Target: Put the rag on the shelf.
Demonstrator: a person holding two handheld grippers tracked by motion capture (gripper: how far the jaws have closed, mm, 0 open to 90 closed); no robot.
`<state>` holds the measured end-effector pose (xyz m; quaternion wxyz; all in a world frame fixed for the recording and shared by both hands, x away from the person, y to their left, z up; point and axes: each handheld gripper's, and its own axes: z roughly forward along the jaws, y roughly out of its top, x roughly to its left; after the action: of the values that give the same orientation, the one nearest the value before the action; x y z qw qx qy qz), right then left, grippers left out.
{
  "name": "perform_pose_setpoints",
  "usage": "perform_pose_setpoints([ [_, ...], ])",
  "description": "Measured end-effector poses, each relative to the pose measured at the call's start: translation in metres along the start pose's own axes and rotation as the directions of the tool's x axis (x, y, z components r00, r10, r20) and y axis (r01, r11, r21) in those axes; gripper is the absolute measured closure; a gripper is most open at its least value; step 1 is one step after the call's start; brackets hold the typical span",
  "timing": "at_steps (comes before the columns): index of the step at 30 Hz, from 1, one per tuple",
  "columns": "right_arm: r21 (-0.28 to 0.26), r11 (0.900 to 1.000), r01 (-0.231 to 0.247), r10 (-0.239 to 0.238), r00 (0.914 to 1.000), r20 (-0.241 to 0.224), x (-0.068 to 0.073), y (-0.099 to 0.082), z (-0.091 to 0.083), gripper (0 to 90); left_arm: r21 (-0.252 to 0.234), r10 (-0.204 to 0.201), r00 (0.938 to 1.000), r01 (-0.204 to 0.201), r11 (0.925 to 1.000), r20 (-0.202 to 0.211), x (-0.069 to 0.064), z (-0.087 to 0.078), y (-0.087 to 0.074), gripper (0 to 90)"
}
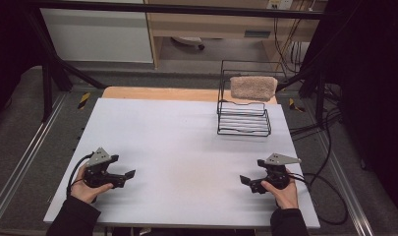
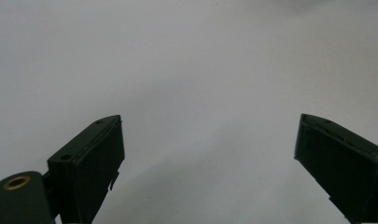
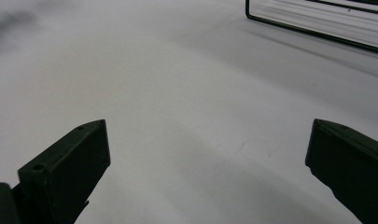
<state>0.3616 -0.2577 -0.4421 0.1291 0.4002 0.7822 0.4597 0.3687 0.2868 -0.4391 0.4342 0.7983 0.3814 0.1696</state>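
A black wire rack (image 1: 243,112) stands at the back right of the white table (image 1: 182,147), and a beige folded towel (image 1: 253,87) lies on its upper tier. My left gripper (image 1: 124,173) rests near the front left of the table, held by a hand, jaws pointing right. In the left gripper view the left gripper (image 2: 210,154) stands open over bare table. My right gripper (image 1: 247,183) sits near the front right, jaws pointing left. In the right gripper view the right gripper (image 3: 207,158) is open, with the rack's bottom edge (image 3: 312,23) at the top right.
Cables (image 1: 329,196) trail off the table's right side, and a cable loops beside the left hand. A wooden board (image 1: 157,93) shows behind the table. Dark frame posts (image 1: 49,73) stand at the back left and back right.
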Motion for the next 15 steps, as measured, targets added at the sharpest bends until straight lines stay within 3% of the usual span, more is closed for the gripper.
perform_pose_setpoints([
  [7, 0.001, 1.0, -0.008, 0.008, 1.0, -0.001, -0.001, -0.013, -0.006, 0.6, 0.012, 0.011, 0.9999, -0.011, 0.9999, 0.012, -0.002, 0.002, -0.007, 8.1],
  [15, 0.02, 0.9998, -0.007, 0.007, 1.0, -0.006, 0.0, -0.015, -0.004, 0.6, 0.014, 0.008, 1.0, -0.008, 0.9999, 0.004, -0.001, 0.003, -0.012, 8.1],
])
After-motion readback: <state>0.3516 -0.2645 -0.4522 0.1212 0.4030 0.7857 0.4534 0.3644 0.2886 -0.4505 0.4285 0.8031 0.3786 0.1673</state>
